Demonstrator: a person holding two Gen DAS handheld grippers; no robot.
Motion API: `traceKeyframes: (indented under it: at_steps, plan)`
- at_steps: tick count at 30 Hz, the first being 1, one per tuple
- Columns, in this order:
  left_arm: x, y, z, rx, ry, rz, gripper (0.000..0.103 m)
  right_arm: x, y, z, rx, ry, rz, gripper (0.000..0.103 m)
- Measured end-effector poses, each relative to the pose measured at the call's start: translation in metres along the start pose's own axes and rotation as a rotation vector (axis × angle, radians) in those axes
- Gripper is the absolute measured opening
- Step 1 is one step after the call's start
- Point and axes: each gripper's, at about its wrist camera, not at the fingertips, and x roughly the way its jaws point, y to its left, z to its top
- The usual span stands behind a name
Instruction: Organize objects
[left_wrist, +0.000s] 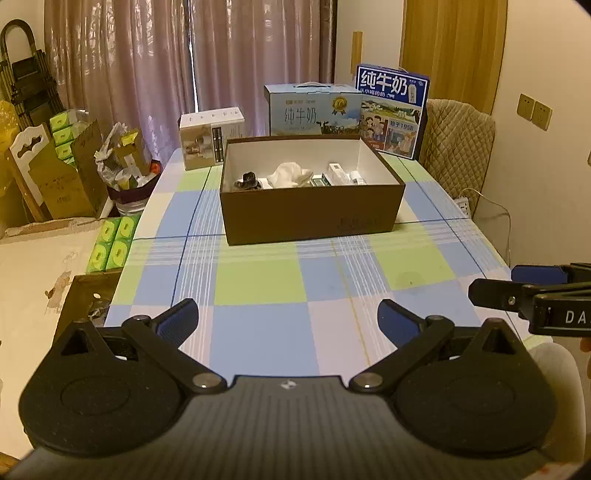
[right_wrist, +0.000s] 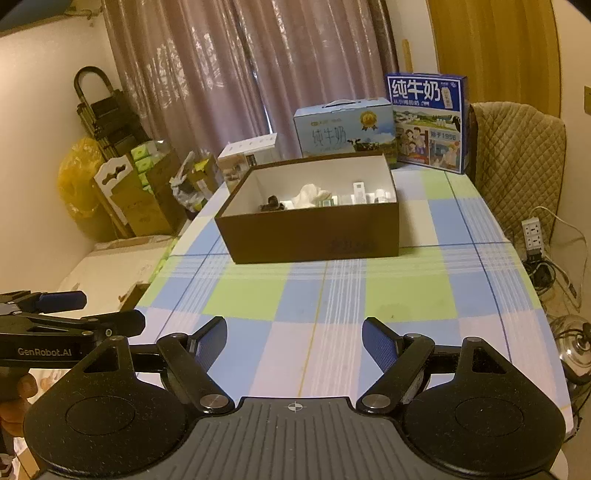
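Left gripper (left_wrist: 288, 317) level above the checked tablecloth (left_wrist: 258, 284), fingers spread wide, holding nothing. Right gripper (right_wrist: 294, 341) alongside, likewise wide apart and bare. Farther along the table, brown box (right_wrist: 314, 236) with small items inside, well apart from both.

Both fisheye views look forward from the near edge of the worktop (left_wrist: 258, 280), low over the checked cloth, toward the curtains. The left wrist view sits slightly left and faces the box (left_wrist: 310, 206) squarely; the right wrist view sees it angled. Both share the box, the milk cartons (right_wrist: 424, 122) behind it, and each other's gripper at the frame edge.
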Motion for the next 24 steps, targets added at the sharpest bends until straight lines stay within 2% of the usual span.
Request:
traceKeyframes:
  at_steps: [24]
  plan:
    - [0.012,-0.001,-0.008,-0.020,0.047,-0.011,0.102,0.013,0.000,-0.010,-0.001,0.044,-0.003,0.078]
